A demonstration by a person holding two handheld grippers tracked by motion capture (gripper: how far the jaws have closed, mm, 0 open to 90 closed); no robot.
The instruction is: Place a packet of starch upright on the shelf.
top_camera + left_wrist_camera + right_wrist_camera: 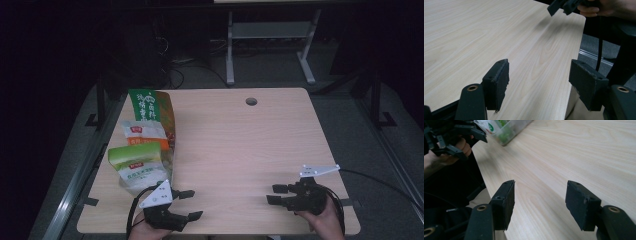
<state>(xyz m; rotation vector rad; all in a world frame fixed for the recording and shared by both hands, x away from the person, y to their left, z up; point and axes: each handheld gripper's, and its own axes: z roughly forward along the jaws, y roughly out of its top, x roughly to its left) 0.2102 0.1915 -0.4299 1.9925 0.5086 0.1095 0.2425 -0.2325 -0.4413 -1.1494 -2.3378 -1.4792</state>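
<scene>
Nearest, at the bench's near edge, the left gripper point(189, 205) and right gripper point(274, 195) both stand spread, empty; the food packets point(142, 145) crowd the left edge, so a careless reach may push one off

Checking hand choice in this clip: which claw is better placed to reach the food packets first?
Left, probably. The left claw hovers open right below the packets at the table's left side, while the right claw, also open, sits near the right edge with bare tabletop between.
</scene>
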